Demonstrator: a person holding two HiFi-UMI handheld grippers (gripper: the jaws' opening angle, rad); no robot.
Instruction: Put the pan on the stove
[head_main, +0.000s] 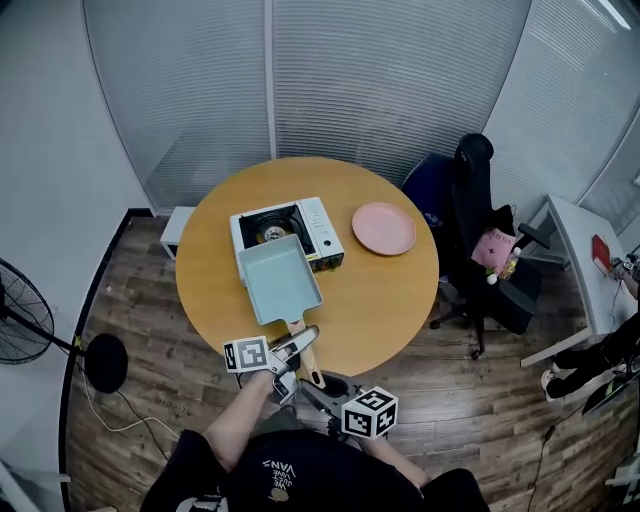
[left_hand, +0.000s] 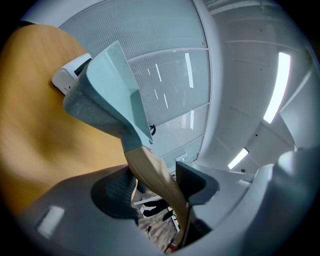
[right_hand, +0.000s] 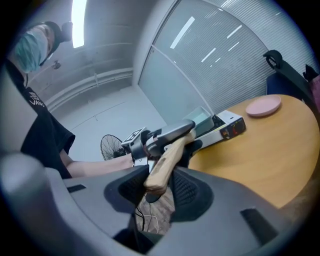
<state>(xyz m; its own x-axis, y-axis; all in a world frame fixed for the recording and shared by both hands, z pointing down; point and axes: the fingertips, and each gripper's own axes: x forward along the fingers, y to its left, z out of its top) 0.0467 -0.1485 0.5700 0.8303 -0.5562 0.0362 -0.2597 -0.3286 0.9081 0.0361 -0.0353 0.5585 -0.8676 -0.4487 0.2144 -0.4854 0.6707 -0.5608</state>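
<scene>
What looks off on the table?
The pan is askew: its far end overlaps the stove's front edge, short of the burner, while its handle overhangs the table, clamped by the left gripper and right gripper.

Where the cameras sit: one high overhead, two low at the near edge of the table (head_main: 395, 290).

The head view looks steeply down from well above, taking in the whole round top and the floor around it. The left gripper view sits very close and tilted, facing up along the handle (left_hand: 155, 175) to the underside of the pan (left_hand: 105, 100), the glass wall and the ceiling lights. The right gripper view sits just as low, facing across the tabletop toward the stove (right_hand: 227, 127) and plate (right_hand: 264, 106). All three share handle, pan, stove and table. The head and right gripper views also share the plate and the left gripper (right_hand: 190, 134).
</scene>
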